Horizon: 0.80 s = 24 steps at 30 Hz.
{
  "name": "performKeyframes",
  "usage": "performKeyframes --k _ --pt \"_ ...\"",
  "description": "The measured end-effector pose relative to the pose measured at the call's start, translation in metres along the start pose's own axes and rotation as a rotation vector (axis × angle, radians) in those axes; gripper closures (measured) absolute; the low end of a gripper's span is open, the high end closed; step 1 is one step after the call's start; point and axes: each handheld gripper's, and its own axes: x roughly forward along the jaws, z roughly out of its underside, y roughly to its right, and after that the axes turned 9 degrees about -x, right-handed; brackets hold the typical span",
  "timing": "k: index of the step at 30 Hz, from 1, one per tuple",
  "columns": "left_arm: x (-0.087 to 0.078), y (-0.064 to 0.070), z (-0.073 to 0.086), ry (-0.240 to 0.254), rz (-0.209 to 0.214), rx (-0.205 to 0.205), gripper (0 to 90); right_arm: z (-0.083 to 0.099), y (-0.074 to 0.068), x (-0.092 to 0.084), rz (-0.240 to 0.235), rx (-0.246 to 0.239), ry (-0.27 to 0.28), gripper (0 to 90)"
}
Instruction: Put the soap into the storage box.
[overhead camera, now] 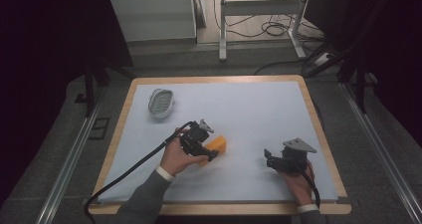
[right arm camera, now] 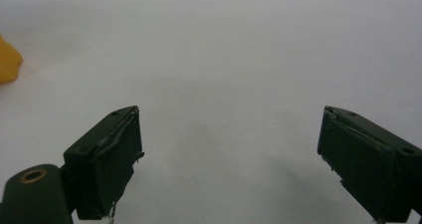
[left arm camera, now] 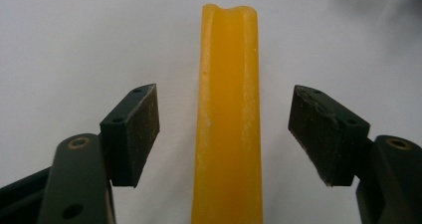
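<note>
A yellow block (overhead camera: 217,144) lies on the pale table mat (overhead camera: 249,114) near the middle. In the left gripper view it appears as a long yellow bar (left arm camera: 228,119) running between the two jaws with a gap on each side. My left gripper (overhead camera: 213,154) is open around it, not touching it. My right gripper (overhead camera: 266,159) rests at the front right, open, with bare mat between its jaws (right arm camera: 229,149). The yellow block's corner (right arm camera: 9,59) shows at the left edge of the right gripper view.
A white oval mesh basket (overhead camera: 161,103) sits at the back left of the mat. The table has a wooden rim (overhead camera: 318,124). Beyond the table stand a metal frame (overhead camera: 259,15) and cables on the floor.
</note>
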Motion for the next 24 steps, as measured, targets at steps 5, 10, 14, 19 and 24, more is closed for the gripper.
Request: performKeyframes --k 5,10,14,19,24 --pt "0.012 0.0 0.0 -0.015 0.008 -0.01 31.5 0.0 0.0 0.0 0.007 0.003 -0.002 10.5" --pt "0.017 -0.001 0.0 -0.032 0.014 -0.012 35.1 0.0 0.0 0.0 0.012 0.006 -0.008 10.5" --pt "0.022 -0.001 0.0 -0.027 0.02 -0.013 40.2 0.0 0.0 0.001 0.014 0.003 -0.007 10.4" --pt "0.027 -0.001 0.001 -0.036 0.032 -0.017 47.9 0.0 0.0 0.001 0.014 0.007 -0.007 10.4" --pt "0.03 0.0 0.002 -0.05 0.021 -0.007 53.8 0.0 0.0 0.001 0.012 0.009 -0.008 10.4"
